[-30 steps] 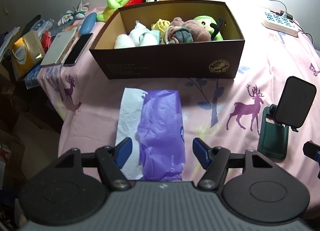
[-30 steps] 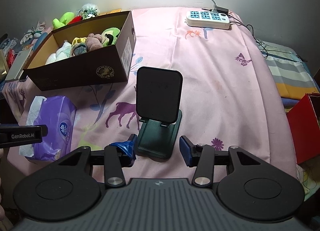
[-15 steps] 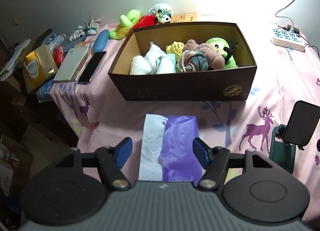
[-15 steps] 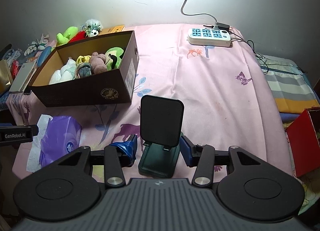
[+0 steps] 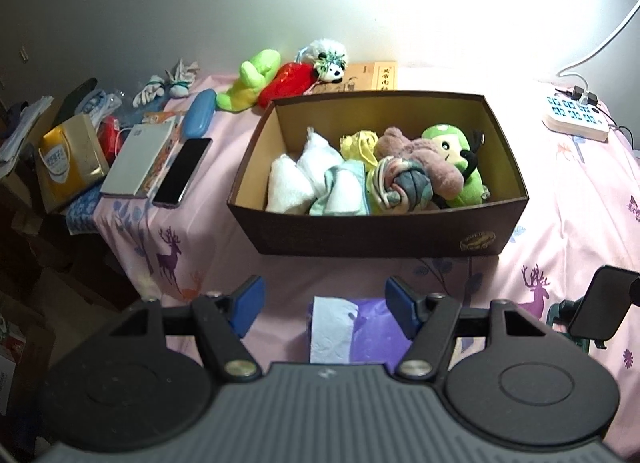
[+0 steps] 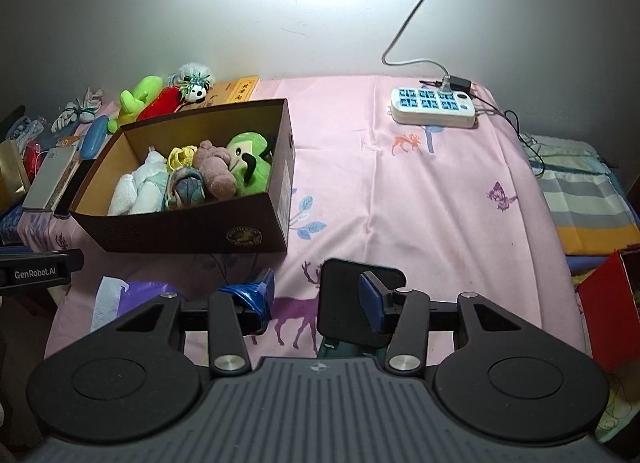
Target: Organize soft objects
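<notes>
My left jaws stand wide apart and hold nothing; my right jaws stand partly open and also hold nothing, with the dark phone stand (image 6: 360, 303) seen behind one pad but not gripped. Taking the brown box (image 5: 376, 229) as the landmark: nearest me, just in front of its front wall, lies the purple tissue pack (image 5: 352, 329) on the pink cloth (image 6: 420, 191) of the bench, below the left gripper (image 5: 322, 303). The right gripper (image 6: 316, 299) hangs in front of the box's right corner. Inside the box sit white rolled cloths (image 5: 296, 175), a knotted rope ball (image 5: 400, 187), a pink plush (image 5: 424, 159) and a green monkey (image 5: 456, 155). Behind the box's far left corner lie a green plush (image 5: 252, 79), a red plush (image 5: 290, 79) and a white fuzzy toy (image 5: 330, 59).

I judge the box is mostly filled and I am between picks. Next, one gripper should reach past the box's back wall, close on one of those loose toys, and bring it over the rim.
</notes>
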